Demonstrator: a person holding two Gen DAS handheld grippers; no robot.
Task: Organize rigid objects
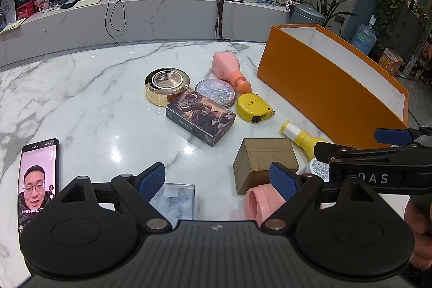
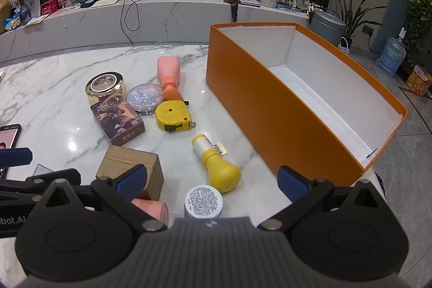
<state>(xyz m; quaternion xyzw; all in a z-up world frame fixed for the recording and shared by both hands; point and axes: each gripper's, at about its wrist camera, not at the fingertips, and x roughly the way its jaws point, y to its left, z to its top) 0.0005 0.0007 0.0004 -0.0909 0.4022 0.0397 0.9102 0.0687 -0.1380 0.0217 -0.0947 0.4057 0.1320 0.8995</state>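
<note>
An open orange box (image 1: 329,88) (image 2: 270,109) with a white, empty inside stands on the right of the marble table. Left of it lie a gold tin (image 1: 167,85) (image 2: 105,86), a glitter compact (image 1: 216,92) (image 2: 144,98), a pink bottle (image 1: 228,69) (image 2: 168,72), a yellow tape measure (image 1: 253,107) (image 2: 172,115), a card box (image 1: 199,116) (image 2: 117,119), a cardboard box (image 1: 264,162) (image 2: 129,166), a yellow bottle (image 1: 302,136) (image 2: 216,163), a pink cup (image 1: 263,203) (image 2: 151,208) and a white jar (image 2: 203,201). My left gripper (image 1: 217,182) and right gripper (image 2: 212,180) are open and empty, low over the near objects.
A phone (image 1: 37,182) with a lit screen lies at the table's left front. A clear glitter block (image 1: 174,197) lies between my left fingers. The right gripper shows in the left wrist view (image 1: 378,161). A TV shelf with clutter runs behind the table.
</note>
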